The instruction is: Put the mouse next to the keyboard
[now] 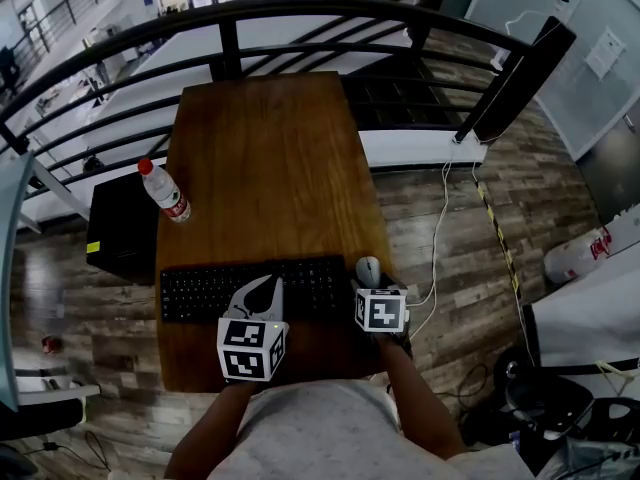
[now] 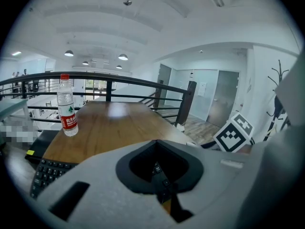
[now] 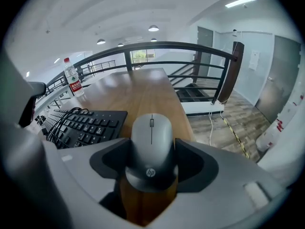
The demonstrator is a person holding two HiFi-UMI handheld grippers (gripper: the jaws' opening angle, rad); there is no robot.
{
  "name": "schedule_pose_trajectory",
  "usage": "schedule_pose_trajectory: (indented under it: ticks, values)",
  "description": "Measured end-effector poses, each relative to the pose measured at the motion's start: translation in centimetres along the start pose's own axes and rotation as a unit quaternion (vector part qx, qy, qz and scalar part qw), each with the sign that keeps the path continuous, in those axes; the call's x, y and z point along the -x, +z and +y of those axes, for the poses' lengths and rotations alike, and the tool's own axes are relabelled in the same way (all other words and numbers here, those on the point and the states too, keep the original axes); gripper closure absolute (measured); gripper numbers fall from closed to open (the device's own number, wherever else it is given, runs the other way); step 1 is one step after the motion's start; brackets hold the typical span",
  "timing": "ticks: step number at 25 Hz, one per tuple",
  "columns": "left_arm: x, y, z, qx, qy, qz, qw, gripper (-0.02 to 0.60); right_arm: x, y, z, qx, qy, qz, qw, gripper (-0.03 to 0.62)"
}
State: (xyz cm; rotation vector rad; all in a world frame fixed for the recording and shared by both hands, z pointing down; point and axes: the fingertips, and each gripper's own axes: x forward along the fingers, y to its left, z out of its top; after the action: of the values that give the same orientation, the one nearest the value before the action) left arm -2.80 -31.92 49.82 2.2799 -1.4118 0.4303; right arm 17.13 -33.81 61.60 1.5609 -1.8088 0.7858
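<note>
Right gripper [image 3: 152, 157] clasps the mouse [image 1: 368, 269] just right of the keyboard [image 1: 200, 290], near the tabletop [image 1: 270, 168] edge; a nudge on release could tip it off. Left gripper [image 2: 162, 185] hovers closed, empty.

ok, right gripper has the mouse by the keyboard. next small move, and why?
Probably open the jaws of the right gripper gently. They close on the mouse, which is already just beside the right end of the keyboard, low over the table; I can't tell whether it touches the wood.
</note>
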Motion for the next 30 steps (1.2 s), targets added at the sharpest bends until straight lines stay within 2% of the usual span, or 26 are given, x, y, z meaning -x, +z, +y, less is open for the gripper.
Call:
schedule_pose_trajectory:
  ticks: [6, 16, 23, 30]
  values:
    - [-0.3, 0.0, 0.2, 0.000, 0.004, 0.002, 1.0000, 0.586, -0.8, -0.2, -0.3, 0.000, -0.005, 0.019, 1.000, 0.290]
    - [-0.5, 0.0, 0.0, 0.001, 0.005, 0.003, 1.0000, 0.586, -1.0, -0.4, -0.2, 0.001, -0.004, 0.012, 1.000, 0.284]
    - [0.0, 0.1, 0.0, 0.002, 0.010, 0.000, 1.0000, 0.586, -0.2, 0.0, -0.4, -0.003, 0.004, 0.001, 1.000, 0.279]
    - [0.8, 0.4, 0.1, 0.004, 0.009, -0.005, 0.9999, 0.586, 1.7, 1.5, 0.7, 0.002, 0.013, -0.025, 1.000, 0.303]
